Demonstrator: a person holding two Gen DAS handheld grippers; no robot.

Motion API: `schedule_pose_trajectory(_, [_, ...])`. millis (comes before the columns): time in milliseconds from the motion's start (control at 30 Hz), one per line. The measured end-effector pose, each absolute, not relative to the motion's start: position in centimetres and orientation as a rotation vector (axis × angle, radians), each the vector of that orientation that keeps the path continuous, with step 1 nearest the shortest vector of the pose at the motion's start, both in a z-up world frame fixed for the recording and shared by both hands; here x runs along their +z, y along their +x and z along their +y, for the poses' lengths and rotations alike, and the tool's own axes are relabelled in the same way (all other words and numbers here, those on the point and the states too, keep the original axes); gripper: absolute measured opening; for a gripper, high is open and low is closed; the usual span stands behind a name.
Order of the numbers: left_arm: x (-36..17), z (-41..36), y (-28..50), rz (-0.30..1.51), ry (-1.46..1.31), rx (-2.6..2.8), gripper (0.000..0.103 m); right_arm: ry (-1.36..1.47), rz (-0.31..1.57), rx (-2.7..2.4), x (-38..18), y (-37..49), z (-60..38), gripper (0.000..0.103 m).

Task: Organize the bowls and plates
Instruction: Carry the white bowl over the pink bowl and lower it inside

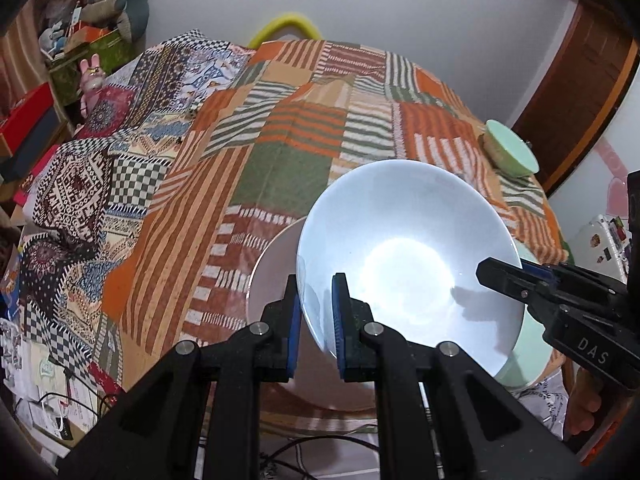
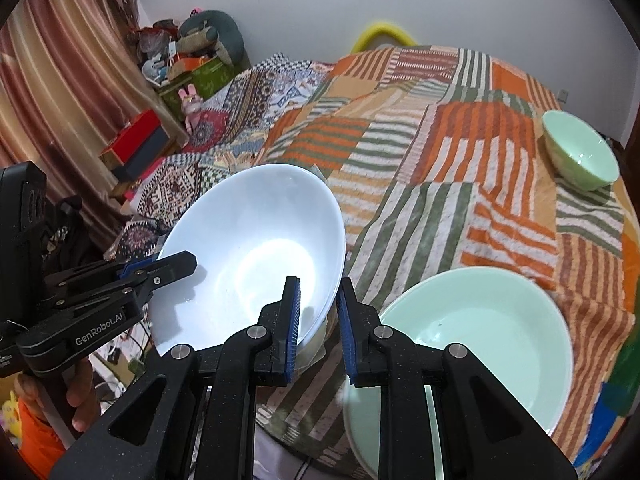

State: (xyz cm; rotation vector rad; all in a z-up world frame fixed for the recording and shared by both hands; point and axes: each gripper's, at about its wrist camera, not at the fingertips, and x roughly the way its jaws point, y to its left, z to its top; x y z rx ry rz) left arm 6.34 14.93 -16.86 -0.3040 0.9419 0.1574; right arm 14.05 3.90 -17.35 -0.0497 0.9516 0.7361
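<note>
Both claws pinch the white bowl, left claw at its 7 o'clock rim, right claw opposite, lifted over the bed's pink plate; keep it level, lowering centred.

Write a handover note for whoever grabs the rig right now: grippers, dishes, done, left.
Left gripper: shut on the near rim of the white bowl, which is held tilted in the air.
Right gripper: shut on the same bowl's opposite rim.
Below it: pink plate on the quilted table; green plate beside it.
Small green bowl sits alone at the far right.
Done: white bowl lifted.
Left: set it down, probably on a plate, then bring the small green bowl over.
</note>
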Motion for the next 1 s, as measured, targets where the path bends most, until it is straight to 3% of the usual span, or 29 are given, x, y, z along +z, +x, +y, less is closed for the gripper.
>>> schedule_pose_trajectory(1000, [-21.3,17.1,6.3,1.019,-0.345,0.204,0.012,-0.083,1.057,0.767,-20.9,14.2,6.3,0.019])
